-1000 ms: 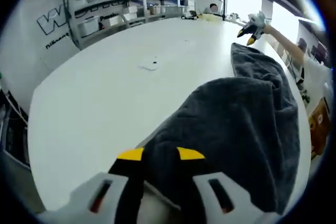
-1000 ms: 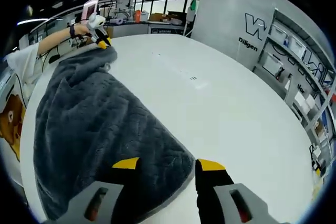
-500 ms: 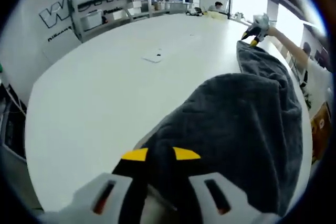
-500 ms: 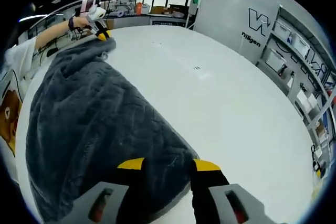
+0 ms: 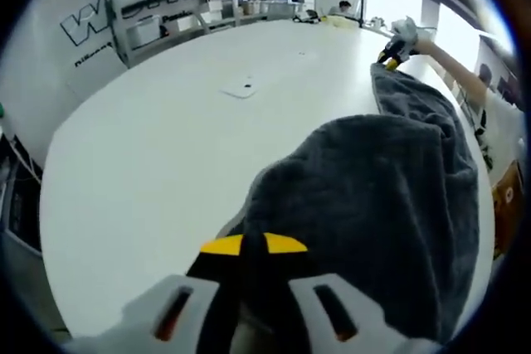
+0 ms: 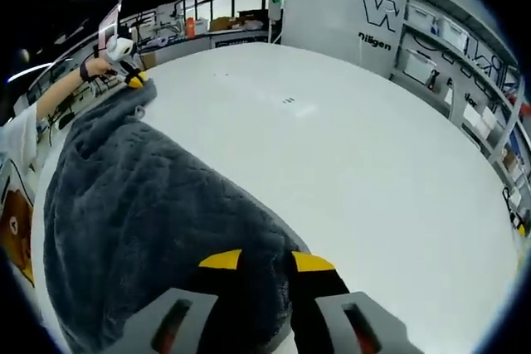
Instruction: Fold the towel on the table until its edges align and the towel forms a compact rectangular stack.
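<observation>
While pinched at corners, grey towel lies rumpled.

Left gripper view: the corner of the towel held in the left tongs is hidden between the yellow tips; the desk beneath the cloth is covered. The small flat item on the desk is too small to identify. Right gripper view: the towel's near edge is hidden behind the right tongs
</observation>
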